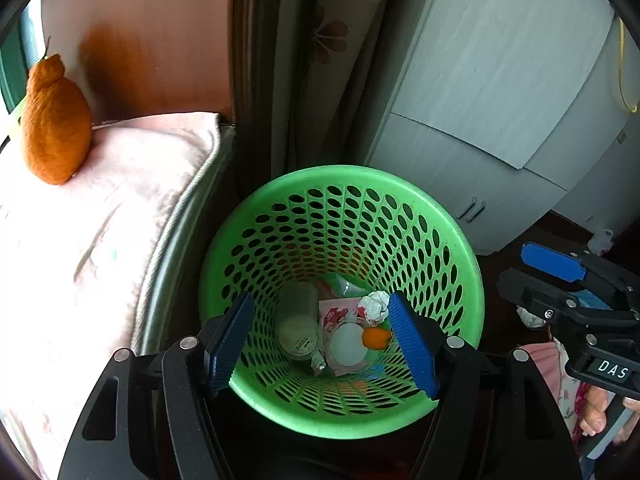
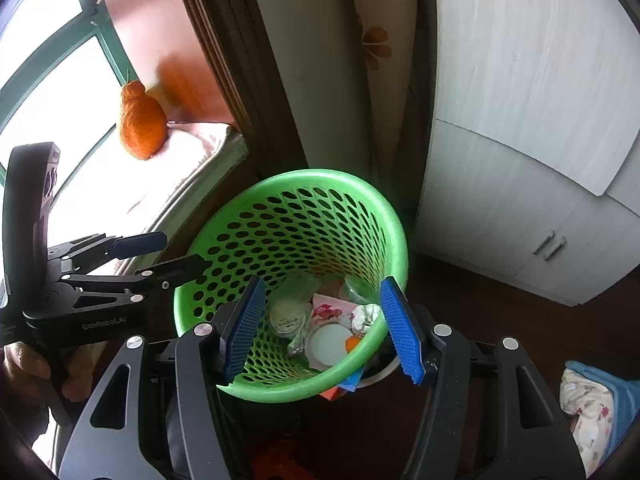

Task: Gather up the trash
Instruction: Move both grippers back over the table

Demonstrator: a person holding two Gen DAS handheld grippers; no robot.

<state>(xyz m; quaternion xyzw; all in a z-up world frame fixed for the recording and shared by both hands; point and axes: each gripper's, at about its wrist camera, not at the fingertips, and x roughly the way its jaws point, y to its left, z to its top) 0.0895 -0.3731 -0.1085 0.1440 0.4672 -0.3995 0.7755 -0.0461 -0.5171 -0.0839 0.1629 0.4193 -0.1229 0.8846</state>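
Observation:
A green perforated waste basket (image 1: 460,264) stands on the dark floor; it also shows in the right wrist view (image 2: 384,216). Inside lie a plastic cup (image 1: 298,326), a crumpled white paper (image 1: 374,306), a pink wrapper (image 1: 338,312), a white lid (image 1: 348,344) and an orange scrap (image 1: 376,338). My left gripper (image 1: 322,346) is open and empty above the basket's mouth. My right gripper (image 2: 322,328) is open and empty above the same basket. The right gripper also shows at the right of the left wrist view (image 1: 560,276), the left gripper at the left of the right wrist view (image 2: 168,254).
A bed with a pink cover (image 1: 80,240) lies left of the basket, with an orange plush toy (image 1: 54,120) on it. A white cabinet (image 1: 500,120) stands behind on the right. A curtain (image 1: 332,60) hangs behind. Bundled cloth (image 2: 592,412) lies on the floor at right.

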